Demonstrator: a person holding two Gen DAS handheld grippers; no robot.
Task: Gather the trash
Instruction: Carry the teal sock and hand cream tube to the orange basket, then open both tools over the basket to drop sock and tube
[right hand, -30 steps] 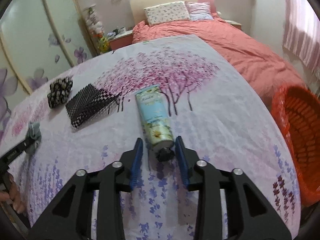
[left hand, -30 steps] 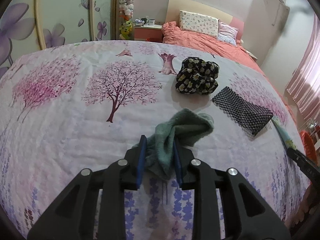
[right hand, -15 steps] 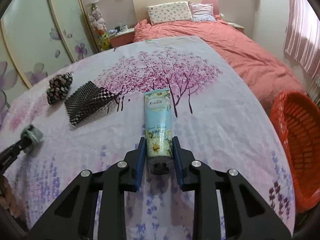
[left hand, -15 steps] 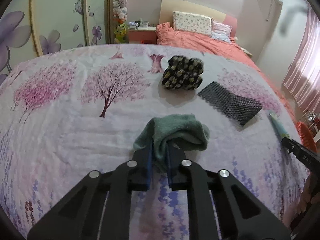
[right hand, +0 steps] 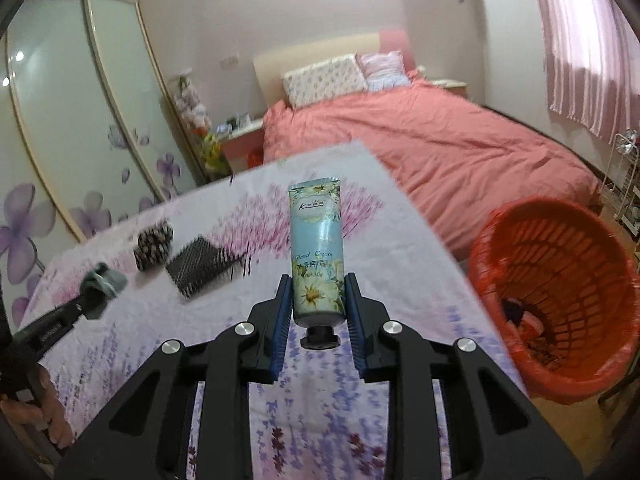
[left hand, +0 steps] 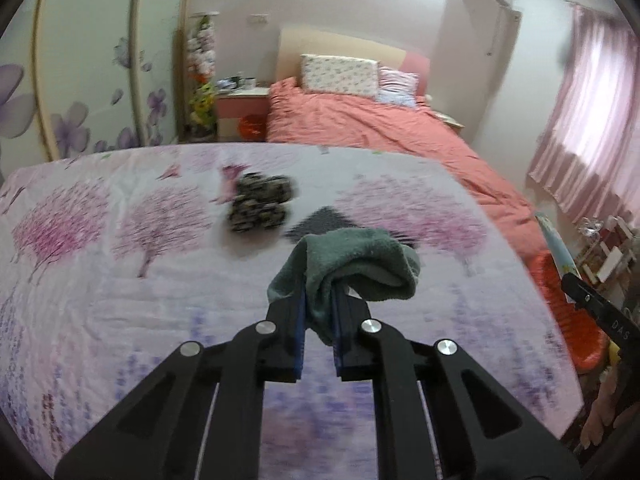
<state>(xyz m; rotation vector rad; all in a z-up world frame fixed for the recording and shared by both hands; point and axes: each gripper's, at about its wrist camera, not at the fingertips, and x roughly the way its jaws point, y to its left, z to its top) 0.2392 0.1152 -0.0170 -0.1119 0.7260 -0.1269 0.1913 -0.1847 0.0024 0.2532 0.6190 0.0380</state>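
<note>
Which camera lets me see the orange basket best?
The right wrist view. The basket shows nearly whole there, open mouth towards us, with a few things at the bottom. The left wrist view catches only an orange piece of it past the table's edge, partly hidden by the right gripper.

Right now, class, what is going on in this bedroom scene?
A person is collecting items off a floral bedspread with two handheld grippers. The left gripper is shut on a green cloth, lifted off the spread. The right gripper is shut on a hand cream tube, held up with an orange basket to its right. A patterned bundle and black mesh item remain.
</note>
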